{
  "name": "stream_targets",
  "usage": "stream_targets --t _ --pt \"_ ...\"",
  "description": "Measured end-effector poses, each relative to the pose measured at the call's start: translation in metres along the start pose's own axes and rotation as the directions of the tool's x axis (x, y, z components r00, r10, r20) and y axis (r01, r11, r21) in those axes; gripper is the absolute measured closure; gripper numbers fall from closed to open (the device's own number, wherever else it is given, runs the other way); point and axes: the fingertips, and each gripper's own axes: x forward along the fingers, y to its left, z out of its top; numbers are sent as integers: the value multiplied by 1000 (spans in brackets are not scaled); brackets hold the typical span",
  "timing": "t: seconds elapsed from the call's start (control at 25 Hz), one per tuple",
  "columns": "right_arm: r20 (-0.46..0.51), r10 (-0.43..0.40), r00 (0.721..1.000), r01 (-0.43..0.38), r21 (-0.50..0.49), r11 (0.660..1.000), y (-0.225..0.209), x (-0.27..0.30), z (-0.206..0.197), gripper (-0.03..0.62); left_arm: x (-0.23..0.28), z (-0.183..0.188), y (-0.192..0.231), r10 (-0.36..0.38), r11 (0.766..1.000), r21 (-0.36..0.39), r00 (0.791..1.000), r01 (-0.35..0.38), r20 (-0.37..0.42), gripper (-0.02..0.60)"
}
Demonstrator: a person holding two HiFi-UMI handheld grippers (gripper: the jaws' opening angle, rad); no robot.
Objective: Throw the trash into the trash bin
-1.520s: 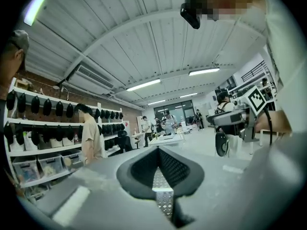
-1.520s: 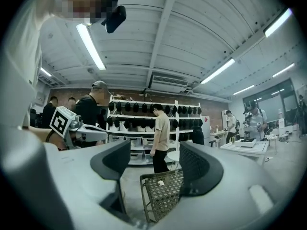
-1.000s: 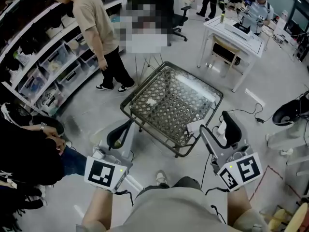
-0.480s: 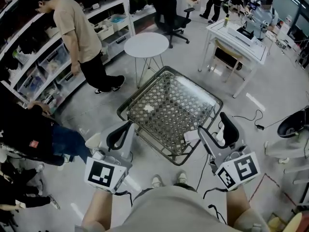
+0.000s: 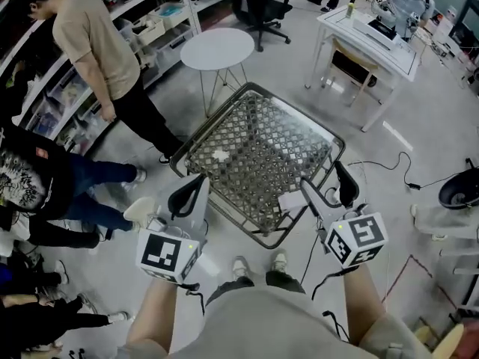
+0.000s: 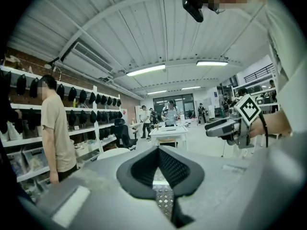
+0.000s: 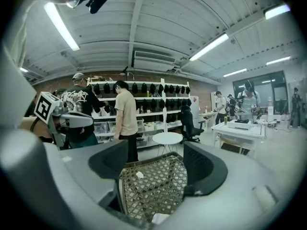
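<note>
At the near edge of the glass-topped lattice bench (image 5: 284, 144), both grippers are held out low, above the operator's shoes (image 5: 239, 265). The left gripper (image 5: 188, 193) has its jaws pressed together with nothing in them. The right gripper (image 5: 323, 188) stands spread, its jaws having just been opening; only the bench top shows through the gap, and nothing is gripped. This looks like the approach before a first pick-up.

Just beside the right gripper's tips a flat white sheet (image 5: 292, 200) lies at the bench's near corner. Further in, toward the left of the top, sits a small crumpled white scrap (image 5: 219, 155), which I take for the trash. No trash bin can be made out in any view, so it has to be found before anything is carried off. The next move, as I judge it, is to lower the spread right gripper over one piece and close; the scrap calls for a reach across the glass.

Beyond the bench stand a round white side table (image 5: 218, 48), a person in a tan shirt (image 5: 86, 36) by the shelves (image 5: 150, 21), and a white desk (image 5: 367, 40). A cable (image 5: 382, 163) trails on the floor to the right and would need stepping around.
</note>
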Motion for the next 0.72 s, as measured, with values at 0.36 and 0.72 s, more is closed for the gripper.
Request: stream_targets --t 0.36,0.72 --pt "-209 -46 977 57 47 997 -33 55 -132 226 65 -83 -17 -88 995 -55 985 81 -147 580" --pt "-416 -63 907 128 129 983 -46 91 -280 178 99 -181 -25 -145 983 -143 962 113 -233 580"
